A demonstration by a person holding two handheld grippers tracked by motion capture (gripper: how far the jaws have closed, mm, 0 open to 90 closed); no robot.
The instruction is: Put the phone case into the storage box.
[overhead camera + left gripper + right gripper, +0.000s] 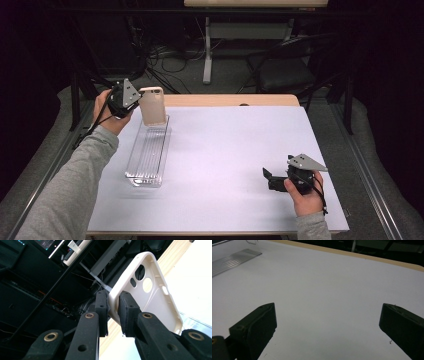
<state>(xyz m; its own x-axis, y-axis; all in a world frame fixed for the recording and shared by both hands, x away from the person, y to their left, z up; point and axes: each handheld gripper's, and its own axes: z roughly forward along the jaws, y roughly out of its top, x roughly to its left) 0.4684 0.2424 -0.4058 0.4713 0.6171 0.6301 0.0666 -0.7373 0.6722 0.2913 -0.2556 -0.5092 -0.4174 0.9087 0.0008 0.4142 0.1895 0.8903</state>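
A cream phone case point(152, 105) hangs upright in the air over the far end of a clear ridged tray point(147, 152) at the table's left. My left gripper point(136, 100) is shut on the case's edge; the left gripper view shows the case point(152, 297) from its inner side, with camera cut-outs, pinched between the two black jaws of the left gripper point(113, 312). My right gripper point(267, 176) rests low at the table's right front, its jaws wide open over the bare white surface point(327, 322) with nothing between them.
The white table top point(235, 150) has a wooden strip along its far edge. A dark chair point(290, 67) and cables lie on the floor beyond the table. The tray's corner point(232, 258) shows far left in the right gripper view.
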